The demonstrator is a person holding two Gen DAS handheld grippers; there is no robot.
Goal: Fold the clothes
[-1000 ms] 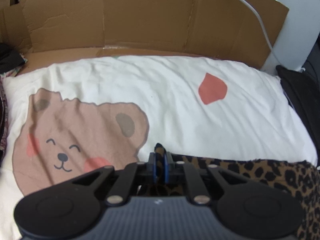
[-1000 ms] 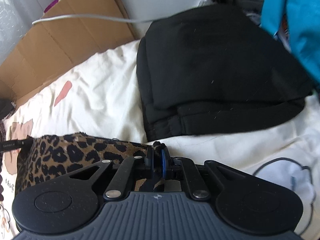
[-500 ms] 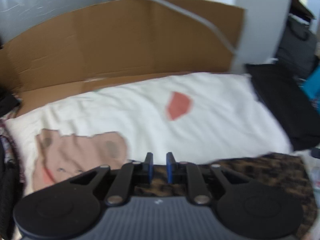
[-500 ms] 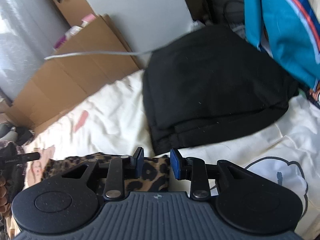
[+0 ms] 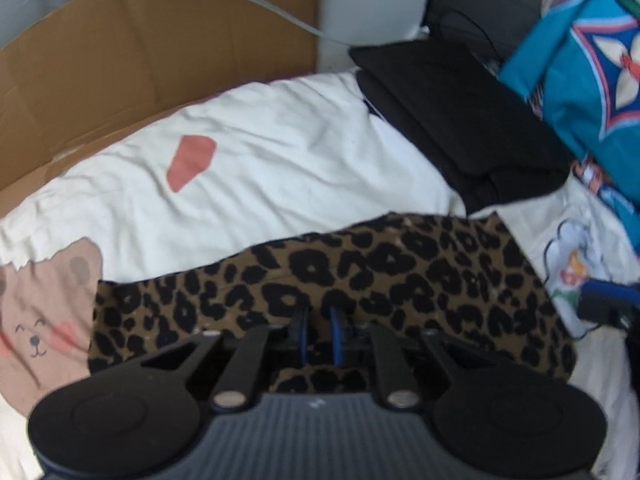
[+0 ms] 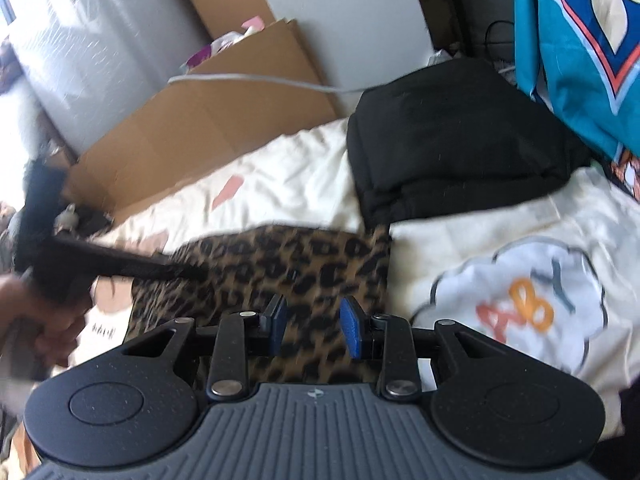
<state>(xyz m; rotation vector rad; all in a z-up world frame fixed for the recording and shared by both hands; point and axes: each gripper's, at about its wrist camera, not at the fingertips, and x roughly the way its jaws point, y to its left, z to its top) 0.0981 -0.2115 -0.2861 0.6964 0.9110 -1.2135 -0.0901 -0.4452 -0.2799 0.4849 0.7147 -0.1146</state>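
A leopard-print garment point(image 5: 360, 280) lies folded flat on a white bed cover point(image 5: 280, 152); it also shows in the right wrist view point(image 6: 288, 264). My left gripper point(image 5: 319, 326) hovers over its near edge with the jaws a little apart and nothing between them. My right gripper point(image 6: 314, 326) is open and empty above the garment's right part. The left gripper point(image 6: 120, 266) also shows from the side in the right wrist view, held by a hand.
A folded black garment point(image 5: 452, 120) lies at the far right of the bed, also in the right wrist view point(image 6: 452, 136). Brown cardboard point(image 5: 152, 52) stands behind the bed. A teal printed fabric point(image 5: 580, 72) hangs at right. A bear print point(image 5: 44, 300) marks the cover.
Both grippers have let go of the leopard garment, opened and pulled back and up. The garment now lies flat on the cover.
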